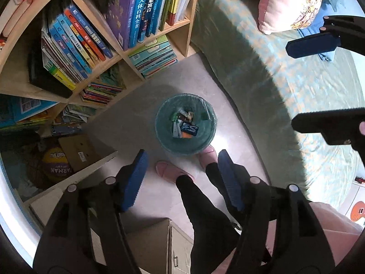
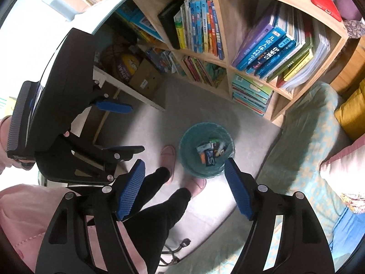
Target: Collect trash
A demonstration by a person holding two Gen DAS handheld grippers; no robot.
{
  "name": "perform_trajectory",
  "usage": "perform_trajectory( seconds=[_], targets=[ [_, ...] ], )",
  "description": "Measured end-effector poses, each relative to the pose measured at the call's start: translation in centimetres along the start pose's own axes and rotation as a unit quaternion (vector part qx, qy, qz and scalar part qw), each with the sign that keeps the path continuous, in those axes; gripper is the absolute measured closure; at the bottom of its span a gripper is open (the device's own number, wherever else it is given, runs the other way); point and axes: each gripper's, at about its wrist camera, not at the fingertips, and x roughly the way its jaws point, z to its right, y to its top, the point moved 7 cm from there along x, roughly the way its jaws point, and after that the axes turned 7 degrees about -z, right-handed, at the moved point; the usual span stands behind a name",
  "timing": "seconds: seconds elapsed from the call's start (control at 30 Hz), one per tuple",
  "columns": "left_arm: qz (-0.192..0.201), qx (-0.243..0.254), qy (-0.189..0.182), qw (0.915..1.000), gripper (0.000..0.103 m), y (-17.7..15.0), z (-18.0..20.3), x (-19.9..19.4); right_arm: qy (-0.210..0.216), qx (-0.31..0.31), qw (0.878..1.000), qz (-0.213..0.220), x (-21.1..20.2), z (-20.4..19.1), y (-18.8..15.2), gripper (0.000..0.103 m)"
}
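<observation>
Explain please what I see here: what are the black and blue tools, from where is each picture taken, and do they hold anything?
No robot is here. A person holds a two-finger gripper in each hand, and each gripper carries a wide-angle camera looking along its blue-padded fingers. One picture comes from the left gripper, the other from the right gripper. Both point down at a grey floor, where a green bin lined with a bag holds wrappers and small packets. The person's pink slippers stand beside it. A wooden bookshelf and a bed surround the spot. Both grippers are open and hold nothing.
</observation>
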Motion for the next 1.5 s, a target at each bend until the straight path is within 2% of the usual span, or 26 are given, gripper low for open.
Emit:
perform_trajectory(
  seconds=[0.33,0.5,0.57,0.67,1.0,1.17,1.5],
  targets=[
    [0.003,0.002,0.004,1.0000,0.040,0.0,0.1,-0.1,0.000,-0.002,1.000,-0.005,0.2,-0.3,-0.7,0.028],
    [0.025,0.008,0.013,0.9996,0.024,-0.1,0.6,-1.2,-0.006,0.004,1.000,-0.006,0.1,-0.1,-1.1,0.016],
    [0.036,0.007,0.020,0.9991,0.015,-0.1,0.7,-1.7,-0.014,0.003,1.000,-0.008,0.0,0.0,-1.2,0.014],
    [0.046,-0.001,0.024,0.9986,0.009,-0.4,0.8,-2.5,-0.025,0.005,1.000,-0.009,-0.2,0.1,-1.3,0.014],
    [0.061,-0.044,0.025,0.9968,0.008,-1.7,0.0,-3.7,-0.025,-0.010,1.000,-0.011,-0.5,-0.4,-1.0,0.014],
    [0.070,-0.070,0.026,0.9947,0.008,-2.7,-0.9,-4.4,-0.048,-0.025,0.998,-0.018,-0.4,-1.0,-0.3,0.012],
    [0.096,-0.149,0.030,0.9836,0.008,-4.8,-3.6,-6.4,-0.044,-0.077,0.996,-0.003,-1.4,-3.1,2.2,0.012]
  ],
)
